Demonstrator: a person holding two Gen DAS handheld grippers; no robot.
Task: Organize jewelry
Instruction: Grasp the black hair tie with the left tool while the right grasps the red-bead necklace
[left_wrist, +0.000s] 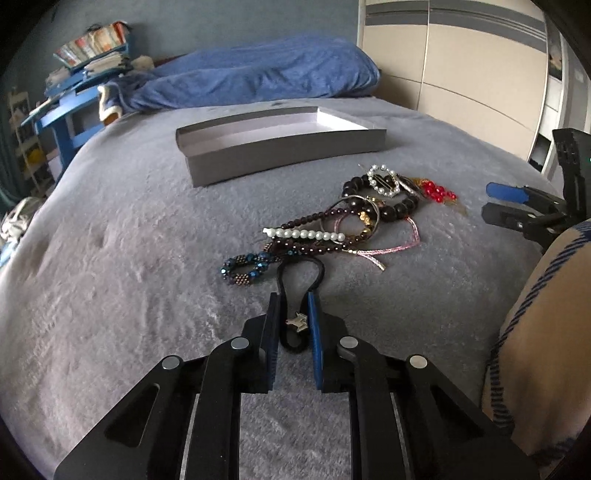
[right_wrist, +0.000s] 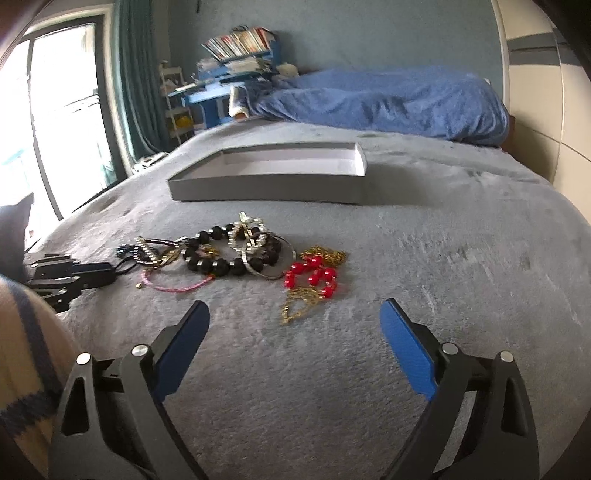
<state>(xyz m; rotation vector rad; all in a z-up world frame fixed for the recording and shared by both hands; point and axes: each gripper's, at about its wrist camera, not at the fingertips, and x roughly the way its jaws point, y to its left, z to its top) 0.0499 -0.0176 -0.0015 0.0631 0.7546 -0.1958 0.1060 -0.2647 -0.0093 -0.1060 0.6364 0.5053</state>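
Observation:
A tangle of jewelry (left_wrist: 351, 214) lies on the grey blanket: a pearl strand (left_wrist: 306, 233), dark bead bracelets, a blue beaded piece (left_wrist: 243, 267) and red beads (left_wrist: 437, 192). My left gripper (left_wrist: 293, 295) is shut on a black cord (left_wrist: 281, 280) with a silver star charm (left_wrist: 297, 320), at the near end of the pile. My right gripper (right_wrist: 294, 305) stands wide open just above the blanket, holding nothing. The red beads (right_wrist: 314, 277) and a gold chain (right_wrist: 295, 310) lie just beyond its fingertips. Behind the pile sits an empty grey box (left_wrist: 280, 147).
A blue duvet (right_wrist: 388, 99) is heaped at the far end of the bed. A cluttered blue desk (right_wrist: 221, 85) and a bright window (right_wrist: 62, 110) are at the left, cream wardrobe doors (left_wrist: 461, 81) at the right. A beige striped sleeve (left_wrist: 546, 332) is close by.

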